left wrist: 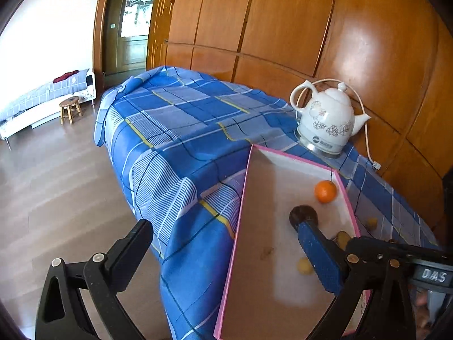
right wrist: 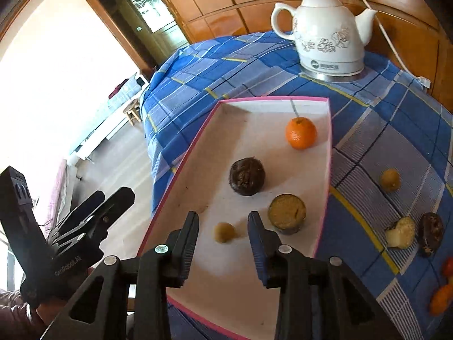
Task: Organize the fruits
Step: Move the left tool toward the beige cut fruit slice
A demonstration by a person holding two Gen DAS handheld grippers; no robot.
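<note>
Left wrist view: left gripper (left wrist: 223, 252) is spread wide with nothing between its fingers, one finger out past the table's left edge over the floor, the blue-padded one over the pink-rimmed box (left wrist: 291, 158). The box sits at the near left edge of the table, on the blue plaid cloth (left wrist: 181, 119). Inside it an orange (left wrist: 325, 191) lies by the far right wall, a dark round fruit (left wrist: 303, 216) sits mid-floor just behind the blue pad, and a small yellow piece (left wrist: 304, 265) lies nearer. A white electric kettle (left wrist: 327, 119) stands on its base past the box's far wall, by the wooden wall panels (left wrist: 283, 22). Right wrist view: right gripper (right wrist: 222, 226) hangs over the box's near end, fingers slightly parted, gripping nothing; the small yellow piece (right wrist: 225, 232) lies on the box floor in the gap, pads clear of it. A halved fruit with yellow flesh (right wrist: 287, 212) sits just right of the blue pad, the dark round fruit (right wrist: 247, 176) beyond it, the orange (right wrist: 301, 132) near the far right corner. Outside the right wall, on the cloth, lie a small yellow fruit (right wrist: 390, 180), a cut pale piece (right wrist: 401, 232) touching a dark fruit (right wrist: 430, 233), and orange-red fruit (right wrist: 443, 294) at the frame's edge. The left gripper (right wrist: 113, 201) shows left of the box.
</note>
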